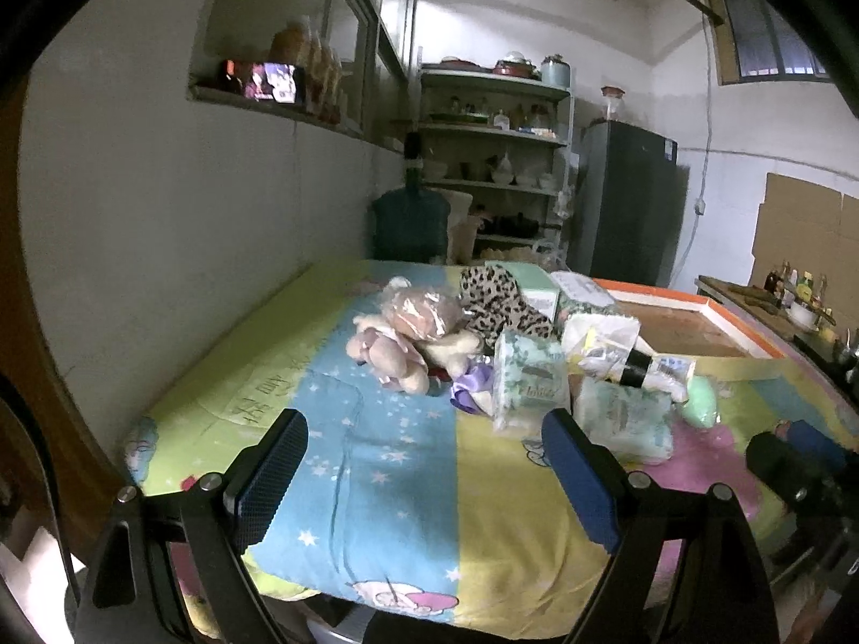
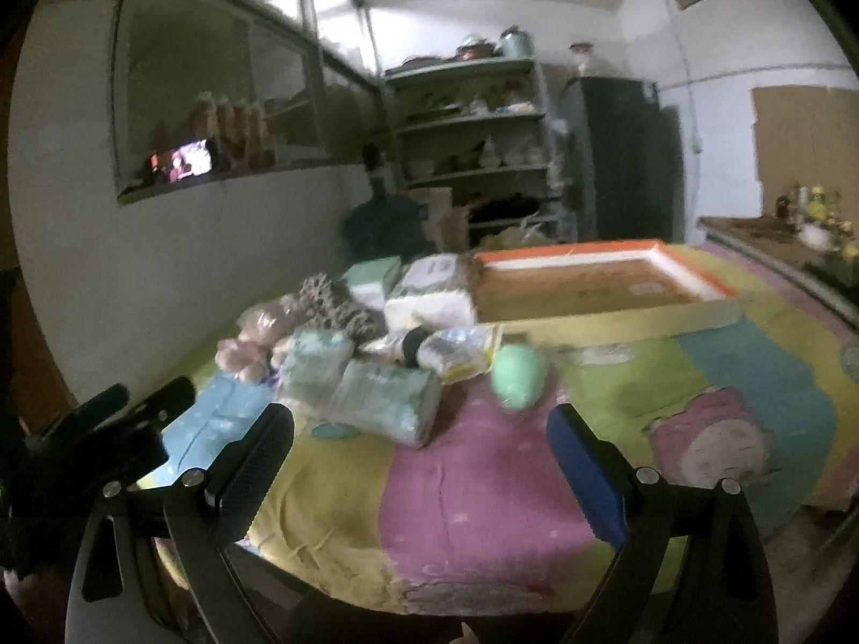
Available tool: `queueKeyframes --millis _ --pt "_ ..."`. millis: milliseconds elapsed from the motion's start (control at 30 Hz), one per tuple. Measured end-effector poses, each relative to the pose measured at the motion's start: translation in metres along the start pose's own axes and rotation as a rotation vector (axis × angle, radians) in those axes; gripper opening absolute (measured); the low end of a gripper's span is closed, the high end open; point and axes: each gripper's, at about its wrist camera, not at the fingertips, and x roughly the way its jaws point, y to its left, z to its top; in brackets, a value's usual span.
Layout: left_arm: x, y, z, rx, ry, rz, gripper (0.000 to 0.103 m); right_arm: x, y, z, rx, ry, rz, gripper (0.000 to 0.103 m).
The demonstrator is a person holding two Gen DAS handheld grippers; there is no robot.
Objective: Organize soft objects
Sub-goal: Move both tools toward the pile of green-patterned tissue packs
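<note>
A pile of soft things lies on the table's colourful cloth (image 1: pixel 386 461): a bagged pink plush toy (image 1: pixel 413 333), a leopard-print cloth (image 1: pixel 496 298), tissue packs (image 1: pixel 529 378), a pale green soft ball (image 1: pixel 700 400) and snack packets (image 1: pixel 606 341). The right wrist view also shows the tissue packs (image 2: pixel 384 402), the green ball (image 2: pixel 518 375) and the plush toy (image 2: pixel 252 343). My left gripper (image 1: pixel 424 477) is open and empty, near the front edge, short of the pile. My right gripper (image 2: pixel 421 472) is open and empty, just short of the tissue packs and ball.
A shallow orange-rimmed cardboard box (image 2: pixel 585 282) lies at the back right of the table. A wall runs along the left. Shelves (image 1: pixel 494 161), a water jug (image 1: pixel 410 222) and a dark fridge (image 1: pixel 625 198) stand behind. A counter with bottles (image 1: pixel 794 295) is at the right.
</note>
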Motion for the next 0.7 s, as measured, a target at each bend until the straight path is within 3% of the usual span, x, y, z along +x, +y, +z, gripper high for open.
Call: queueKeyframes --millis 200,700 --pt "0.030 -0.006 0.001 0.023 0.038 -0.048 0.090 0.037 0.007 -0.008 -0.055 0.038 0.063 0.096" --pt "0.061 -0.013 0.013 0.005 0.064 -0.114 0.090 0.106 0.006 -0.002 -0.128 0.126 0.083 0.096"
